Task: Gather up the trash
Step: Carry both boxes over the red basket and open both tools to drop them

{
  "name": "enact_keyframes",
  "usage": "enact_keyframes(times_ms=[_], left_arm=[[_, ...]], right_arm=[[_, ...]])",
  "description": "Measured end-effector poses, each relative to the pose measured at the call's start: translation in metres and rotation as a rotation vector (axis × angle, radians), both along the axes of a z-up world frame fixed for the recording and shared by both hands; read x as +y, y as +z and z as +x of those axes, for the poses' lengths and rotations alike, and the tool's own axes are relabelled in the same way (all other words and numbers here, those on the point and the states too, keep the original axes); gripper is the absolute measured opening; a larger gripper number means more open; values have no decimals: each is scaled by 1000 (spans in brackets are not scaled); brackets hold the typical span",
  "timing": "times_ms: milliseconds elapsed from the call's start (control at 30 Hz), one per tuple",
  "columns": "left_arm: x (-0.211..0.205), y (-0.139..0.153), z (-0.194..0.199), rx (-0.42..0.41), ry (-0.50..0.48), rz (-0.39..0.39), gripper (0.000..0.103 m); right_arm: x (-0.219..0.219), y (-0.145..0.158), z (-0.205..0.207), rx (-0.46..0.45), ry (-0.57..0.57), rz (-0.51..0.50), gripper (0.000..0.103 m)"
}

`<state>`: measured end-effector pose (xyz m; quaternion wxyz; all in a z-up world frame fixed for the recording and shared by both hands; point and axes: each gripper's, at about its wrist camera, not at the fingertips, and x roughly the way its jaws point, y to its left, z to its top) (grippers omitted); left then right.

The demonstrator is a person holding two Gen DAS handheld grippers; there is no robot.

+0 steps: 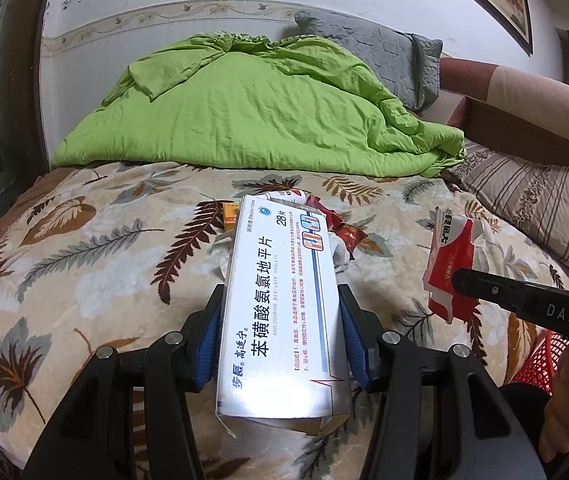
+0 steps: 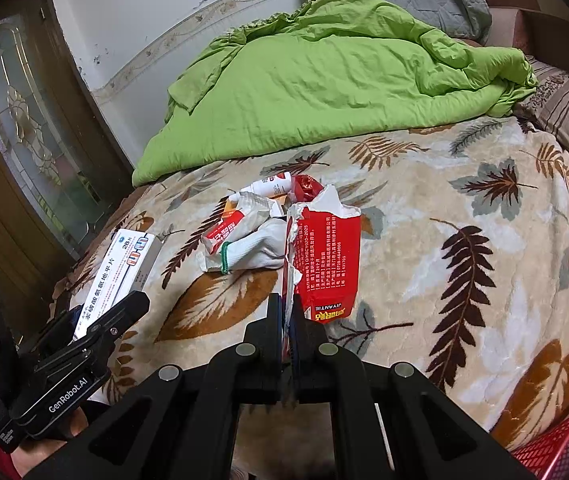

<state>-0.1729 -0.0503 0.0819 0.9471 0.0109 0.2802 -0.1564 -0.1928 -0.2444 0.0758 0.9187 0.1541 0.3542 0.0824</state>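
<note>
So we hold the medicine box (image 1: 280,304) in the left gripper (image 1: 280,320), clamped; the right gripper (image 2: 289,320) pinches the torn red carton (image 2: 324,256); neither is yet binned, and the pile (image 2: 252,224) at frame centre remains, perhaps five pieces.

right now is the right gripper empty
No, the right gripper is shut on a torn red packet, held up over the bed.

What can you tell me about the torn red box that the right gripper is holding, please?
The torn red box is thin printed cardboard, red with white text and a yellow logo at its near end. Its far end is ripped open, showing ragged white edges, and one side is split lengthwise. The right gripper pinches its near edge, holding it above the leaf-patterned blanket. Nothing else visibly touches it.
</note>
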Motion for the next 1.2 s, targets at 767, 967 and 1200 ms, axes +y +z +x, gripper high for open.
enact_keyframes(times_ms=[767,967,1200], left_arm=[[-7,-2,-4,-6,-18,17,52],[-9,-2,-4,-8,-19,21,51],[-10,-2,-5,-8,-21,19,52]], right_arm=[[-3,2,-5,-19,1,9,4],[-2,1,-9,-17,4,13,4],[-1,1,-13,-11,10,27,4]])
